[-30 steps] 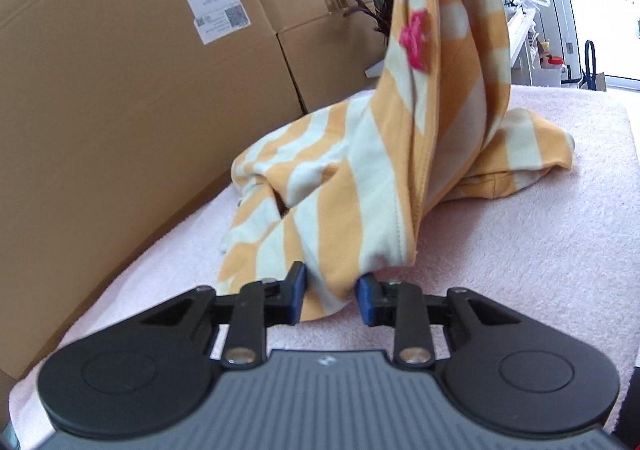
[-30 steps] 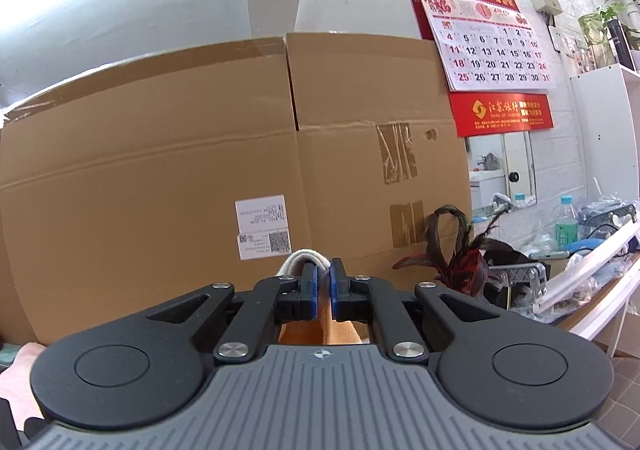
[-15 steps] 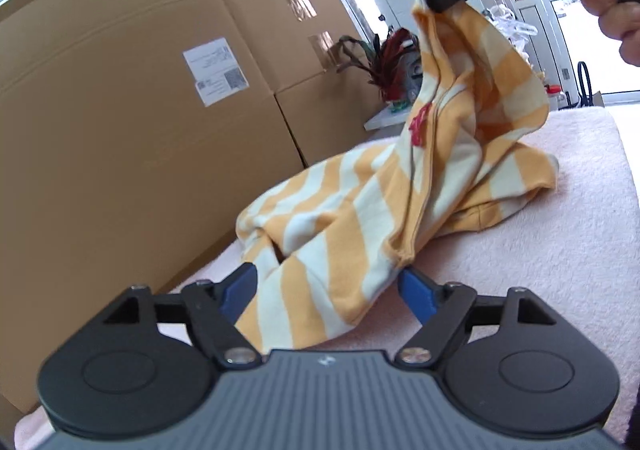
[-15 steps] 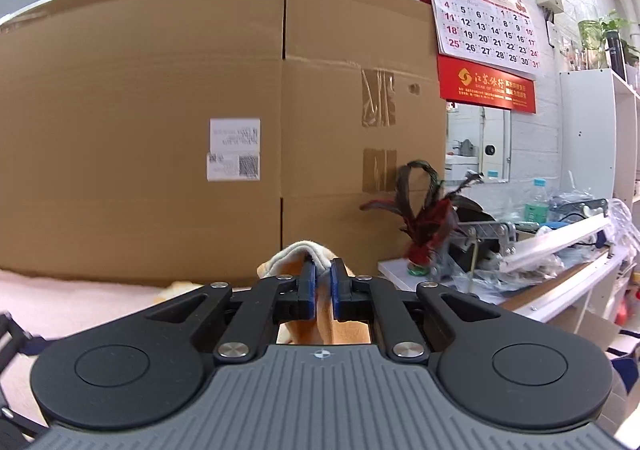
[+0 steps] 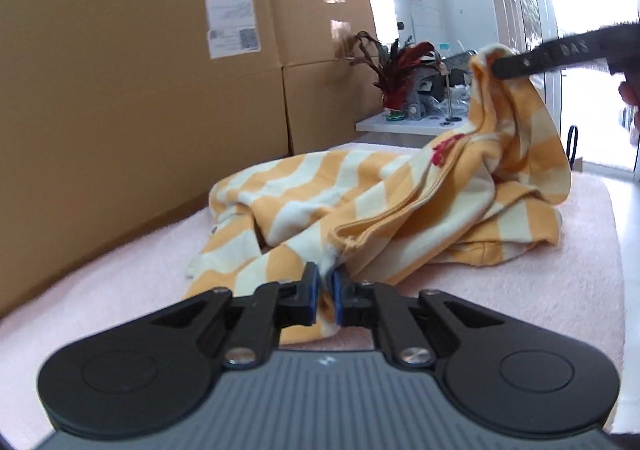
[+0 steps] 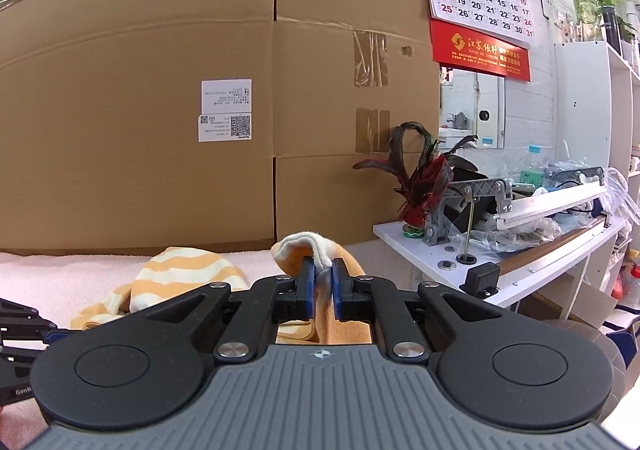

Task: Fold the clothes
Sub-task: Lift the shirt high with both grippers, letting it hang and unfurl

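An orange-and-cream striped garment (image 5: pixel 360 202) with a red motif (image 5: pixel 444 148) lies crumpled on the pink towel surface (image 5: pixel 520 290). My left gripper (image 5: pixel 325 282) is low at the near hem, its jaws closing tight with the cloth pinched between the blue pads. My right gripper (image 5: pixel 500 68) holds another part of the garment raised at the right. In the right wrist view the right gripper (image 6: pixel 322 274) is shut on a cream-edged fold, with more of the garment (image 6: pixel 180 270) lying behind it. Part of the left gripper (image 6: pixel 24 330) shows at the left edge.
Tall cardboard boxes (image 5: pixel 120 90) wall off the far side of the towel surface. Beyond its right end stands a white shelf (image 6: pixel 420 234) with a red-leaved plant (image 6: pixel 416 186), a metal device and clutter. A hand (image 5: pixel 630 94) holds the right gripper.
My left gripper opened wide around the near hem, then shut on it. The right gripper came down with its fold, so the lifted cloth now hangs lower and slacker.
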Action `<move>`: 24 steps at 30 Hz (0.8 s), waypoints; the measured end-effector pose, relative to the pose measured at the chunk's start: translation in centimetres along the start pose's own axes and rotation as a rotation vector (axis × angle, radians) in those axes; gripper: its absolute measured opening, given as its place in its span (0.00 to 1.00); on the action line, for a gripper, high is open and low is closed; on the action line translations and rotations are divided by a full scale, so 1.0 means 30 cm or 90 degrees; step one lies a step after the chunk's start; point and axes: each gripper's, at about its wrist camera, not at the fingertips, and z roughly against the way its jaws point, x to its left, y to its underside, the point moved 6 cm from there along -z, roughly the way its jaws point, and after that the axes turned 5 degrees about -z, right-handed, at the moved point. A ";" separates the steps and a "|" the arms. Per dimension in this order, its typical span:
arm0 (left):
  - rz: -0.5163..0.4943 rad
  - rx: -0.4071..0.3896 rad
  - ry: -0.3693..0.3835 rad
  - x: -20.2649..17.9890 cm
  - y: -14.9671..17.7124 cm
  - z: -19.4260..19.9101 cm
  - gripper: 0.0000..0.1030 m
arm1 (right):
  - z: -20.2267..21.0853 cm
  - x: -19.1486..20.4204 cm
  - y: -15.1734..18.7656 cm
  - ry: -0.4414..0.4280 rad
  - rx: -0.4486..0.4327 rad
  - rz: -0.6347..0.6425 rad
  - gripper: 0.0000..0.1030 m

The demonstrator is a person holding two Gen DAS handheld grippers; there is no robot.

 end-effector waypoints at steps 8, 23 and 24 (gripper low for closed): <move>0.174 -0.117 -0.082 0.184 -0.121 0.115 0.03 | 0.013 0.015 -0.058 0.014 -0.028 0.003 0.07; 0.200 -0.351 -0.269 0.666 -0.522 0.849 0.00 | 0.358 0.267 -0.656 -0.244 -0.326 -0.042 0.07; 0.199 -0.357 -0.278 0.677 -0.538 0.901 0.00 | 0.381 0.292 -0.684 -0.254 -0.339 -0.037 0.07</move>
